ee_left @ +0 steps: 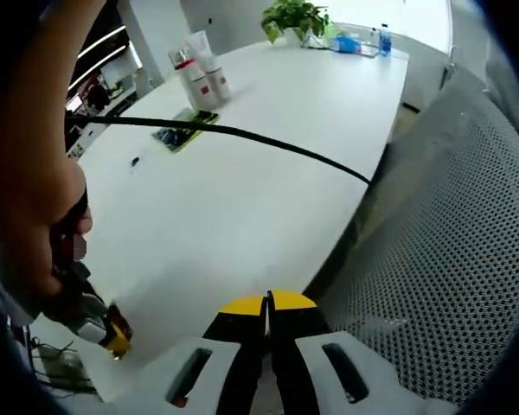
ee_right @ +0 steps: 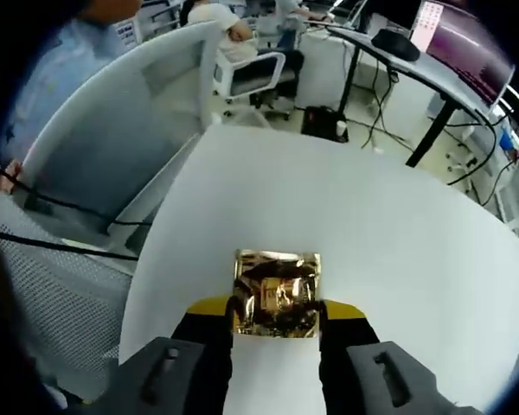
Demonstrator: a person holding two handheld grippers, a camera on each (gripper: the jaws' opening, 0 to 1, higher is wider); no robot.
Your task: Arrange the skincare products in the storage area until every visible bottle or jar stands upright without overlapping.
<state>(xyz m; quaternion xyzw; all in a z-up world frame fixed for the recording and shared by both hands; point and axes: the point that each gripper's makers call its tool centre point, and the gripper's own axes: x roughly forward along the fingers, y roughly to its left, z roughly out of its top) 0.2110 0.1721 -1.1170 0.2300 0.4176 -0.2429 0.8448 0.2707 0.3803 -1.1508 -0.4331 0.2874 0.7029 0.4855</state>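
Several white skincare tubes and bottles (ee_left: 201, 76) with red labels stand upright in a cluster at the far left end of the white table (ee_left: 259, 190). My left gripper (ee_left: 266, 304) hovers over the table's near edge, far from them; its yellow-tipped jaws are shut together with nothing between. In the right gripper view, my right gripper (ee_right: 277, 313) is shut on a shiny gold box (ee_right: 277, 292), held just above the white table (ee_right: 372, 225). At the lower left of the left gripper view, a person's hand holds a tool with a gold-yellow tip (ee_left: 114, 339).
A black cable (ee_left: 268, 143) crosses the table. A flat green and black item (ee_left: 182, 135) lies near the bottles. A potted plant (ee_left: 292, 17) and a blue bottle (ee_left: 385, 40) stand at the far end. Mesh chairs (ee_left: 450, 242) (ee_right: 60, 285) flank the table edge. People sit beyond (ee_right: 233, 26).
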